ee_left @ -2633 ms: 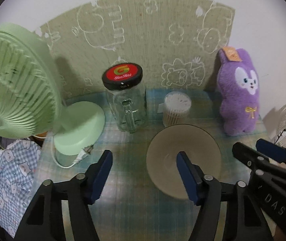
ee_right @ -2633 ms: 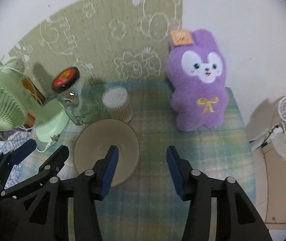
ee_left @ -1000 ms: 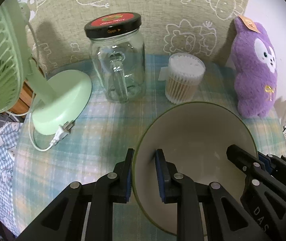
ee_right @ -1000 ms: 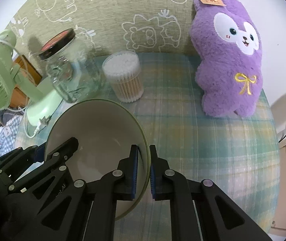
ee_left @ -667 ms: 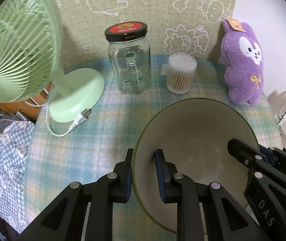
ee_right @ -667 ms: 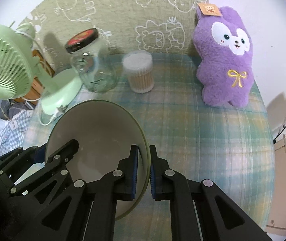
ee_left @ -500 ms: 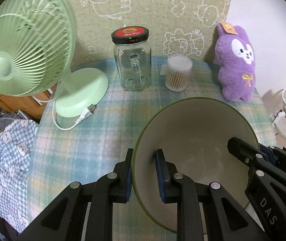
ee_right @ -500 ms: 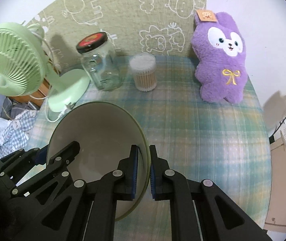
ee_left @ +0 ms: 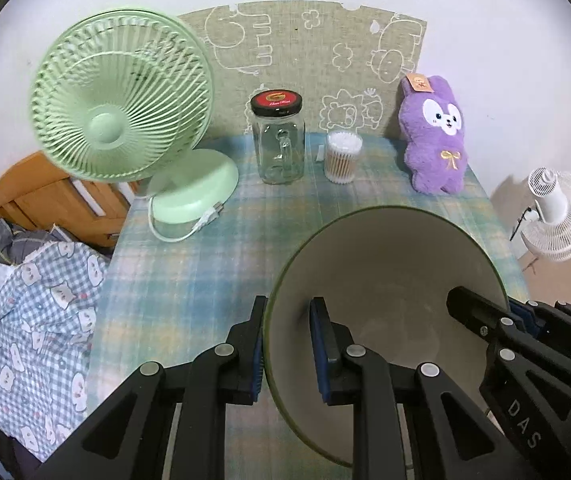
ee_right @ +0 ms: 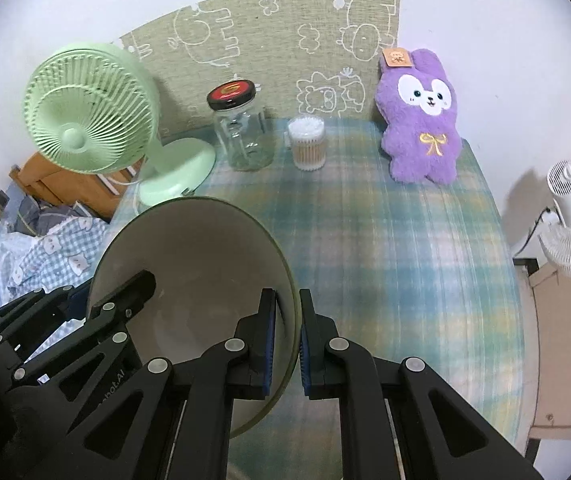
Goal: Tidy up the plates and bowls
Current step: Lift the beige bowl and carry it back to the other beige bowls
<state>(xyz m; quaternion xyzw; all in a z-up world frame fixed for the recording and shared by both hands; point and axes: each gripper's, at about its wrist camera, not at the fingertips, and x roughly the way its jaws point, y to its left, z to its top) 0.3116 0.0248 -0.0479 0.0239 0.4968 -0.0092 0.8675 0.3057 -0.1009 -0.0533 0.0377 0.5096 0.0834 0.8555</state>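
Since the earlier frame the bowl has risen off the plaid table, slung between left gripper, clamped on its left rim, and right gripper, pinching the right rim.

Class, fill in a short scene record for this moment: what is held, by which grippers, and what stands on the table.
held item: bowl, cream inside, green rim
left gripper: shut on the bowl's rim
right gripper: shut on the opposite rim
table: plaid cloth
along the back: green fan, glass jar with black lid, cotton swab tub, purple plush rabbit
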